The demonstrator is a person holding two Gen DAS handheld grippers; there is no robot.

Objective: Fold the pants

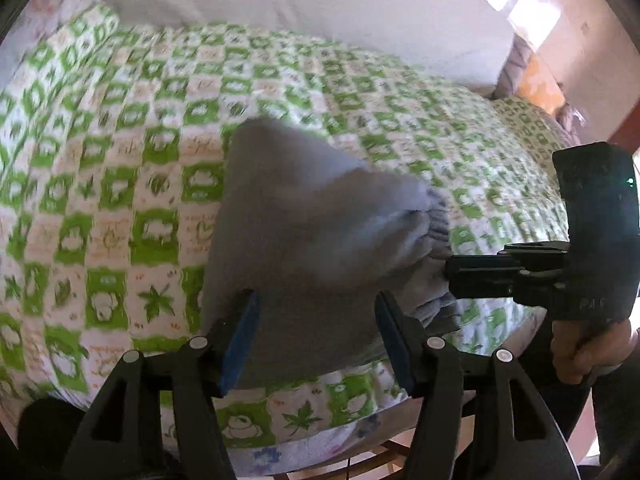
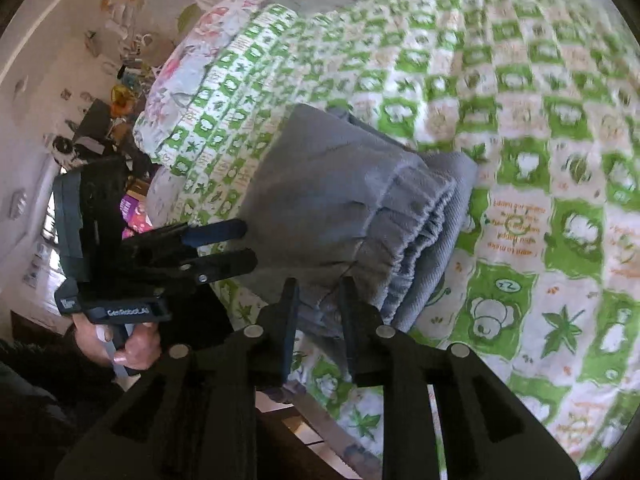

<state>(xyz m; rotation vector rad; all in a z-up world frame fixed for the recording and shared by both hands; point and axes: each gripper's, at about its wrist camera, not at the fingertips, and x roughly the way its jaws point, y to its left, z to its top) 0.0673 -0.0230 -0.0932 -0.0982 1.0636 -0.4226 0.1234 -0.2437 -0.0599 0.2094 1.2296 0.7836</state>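
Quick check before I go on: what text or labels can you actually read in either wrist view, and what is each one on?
"GenRoboLAI", roughly, last letters unsure: white lettering on the left gripper body, right wrist view.
"zz": in a green square of the bedspread.
"PAX", faint and uncertain: embossed on the right gripper body, left wrist view.
Orange script upside down on the bedspread squares: too blurred to read.
Grey pants: no text visible.
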